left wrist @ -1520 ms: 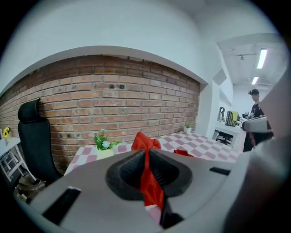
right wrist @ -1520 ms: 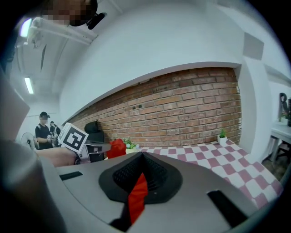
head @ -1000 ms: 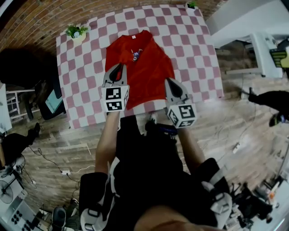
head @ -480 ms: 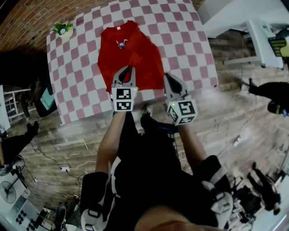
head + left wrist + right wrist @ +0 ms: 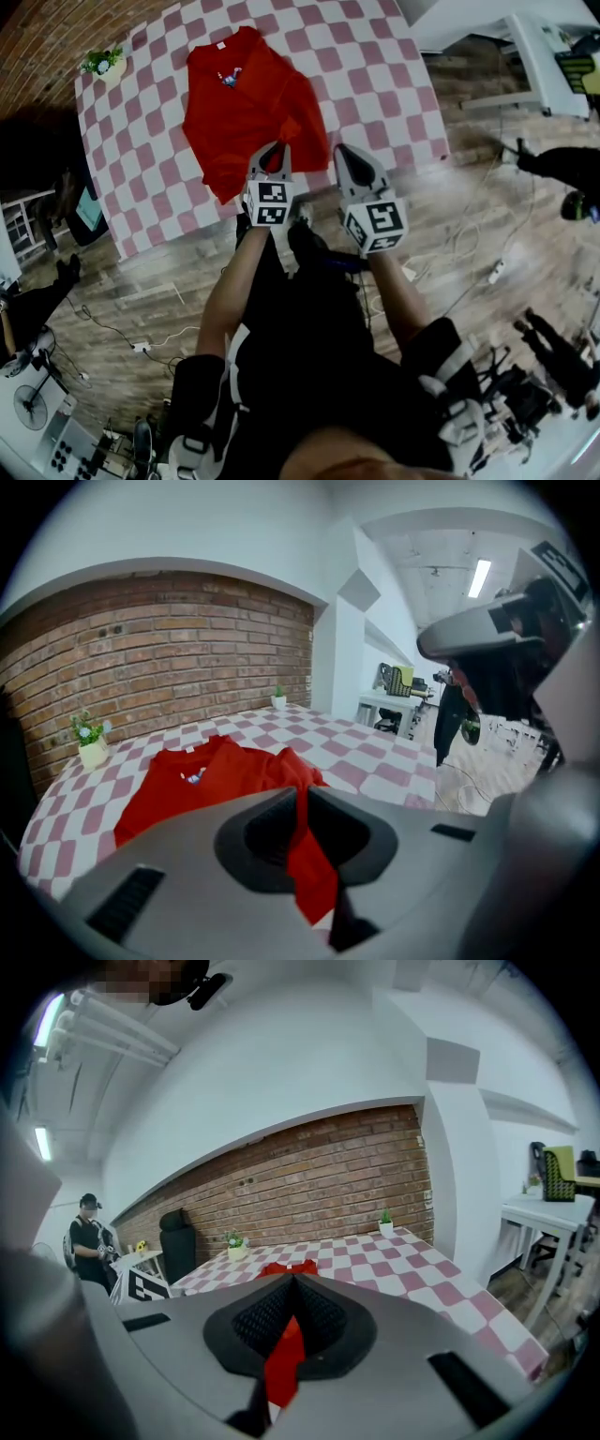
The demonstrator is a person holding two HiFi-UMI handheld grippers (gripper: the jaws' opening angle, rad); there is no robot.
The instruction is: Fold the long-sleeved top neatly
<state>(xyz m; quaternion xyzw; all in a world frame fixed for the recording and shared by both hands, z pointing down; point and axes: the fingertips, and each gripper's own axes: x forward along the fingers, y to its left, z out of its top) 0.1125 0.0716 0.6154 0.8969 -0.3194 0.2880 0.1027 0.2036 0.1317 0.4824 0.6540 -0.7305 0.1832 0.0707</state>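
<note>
Saw left gripper point(image 5: 272, 152) and right gripper point(image 5: 338, 153) each pinching the red fabric long-sleeved top point(image 5: 244, 103), probably its hem, at the pink-checked table point(image 5: 375, 75)'s near edge; needed a level, taut lift.

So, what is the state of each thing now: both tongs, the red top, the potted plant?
left tongs: shut on the red top.
right tongs: shut on the red top too.
red top: on the checked table, rumpled, near part held by both tongs.
potted plant: upright at the table's corner.
</note>
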